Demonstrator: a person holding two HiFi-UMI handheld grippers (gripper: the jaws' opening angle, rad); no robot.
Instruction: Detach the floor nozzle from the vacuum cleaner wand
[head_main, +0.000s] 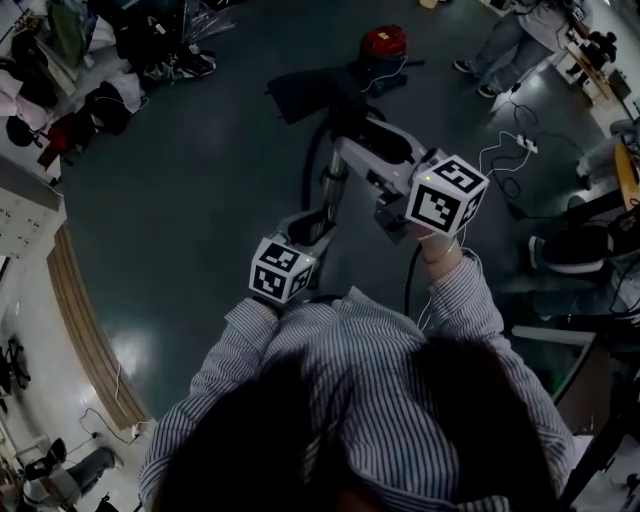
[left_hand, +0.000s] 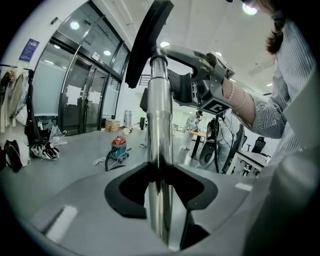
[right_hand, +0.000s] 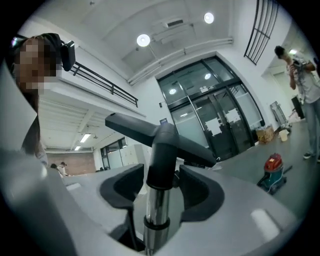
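The chrome wand (left_hand: 159, 125) runs up between the pads of my left gripper (left_hand: 161, 185), which is shut on it. At its top sits the black floor nozzle (left_hand: 147, 42). In the right gripper view the nozzle's black neck (right_hand: 162, 160) stands between the jaws of my right gripper (right_hand: 162, 187); the jaws are open, with a narrow gap on each side. The nozzle head (right_hand: 131, 129) spreads above it and the wand (right_hand: 156, 215) continues below. From the head view, the left gripper (head_main: 318, 222) holds the wand (head_main: 333, 180) low, the right gripper (head_main: 372, 172) is farther up, and the nozzle (head_main: 310, 95) lies beyond.
A red canister vacuum (head_main: 383, 42) stands on the dark floor ahead, and a black hose (head_main: 312, 165) curves beside the wand. Cables (head_main: 505, 150) lie to the right near chairs and desks. A person (head_main: 510, 45) stands at the far right. Bags and coats crowd the far left.
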